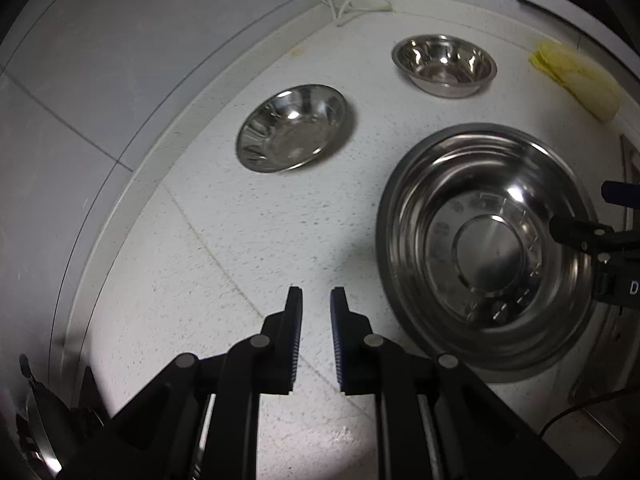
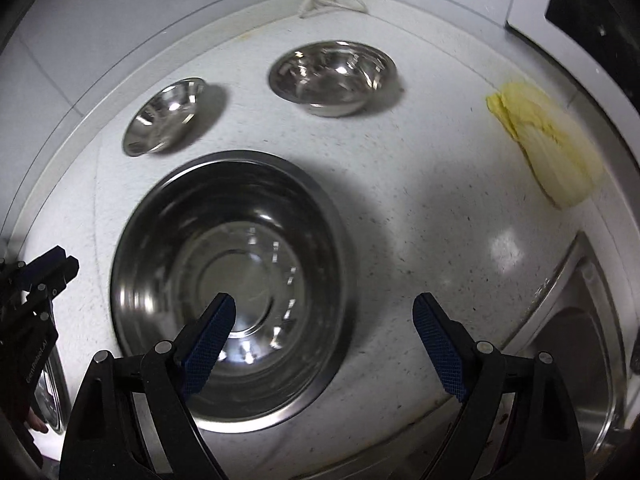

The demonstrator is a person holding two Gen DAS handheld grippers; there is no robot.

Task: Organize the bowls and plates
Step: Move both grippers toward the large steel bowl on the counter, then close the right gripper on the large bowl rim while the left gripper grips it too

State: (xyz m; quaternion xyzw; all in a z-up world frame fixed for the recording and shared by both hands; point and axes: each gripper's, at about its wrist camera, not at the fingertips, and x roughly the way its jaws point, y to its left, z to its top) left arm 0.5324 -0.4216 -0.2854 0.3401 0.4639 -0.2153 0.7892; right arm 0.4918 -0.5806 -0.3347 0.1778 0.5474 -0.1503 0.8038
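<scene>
Our right gripper (image 2: pixel 324 316) hangs wide open, its left finger over the large steel bowl (image 2: pixel 168 240). Our left gripper (image 1: pixel 316 300) grips nothing, jaws narrowly parted, that bowl to its right.

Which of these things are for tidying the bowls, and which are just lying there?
For the job: big steel bowl, shallow steel dish, small deep bowl, left claw, right claw.

Just lying about: yellow cabbage, white cord, sink.

Open right gripper (image 2: pixel 324 316) above large bowl (image 2: pixel 160 240)

Lone "D" on right gripper (image 1: pixel 576 216) body.
</scene>
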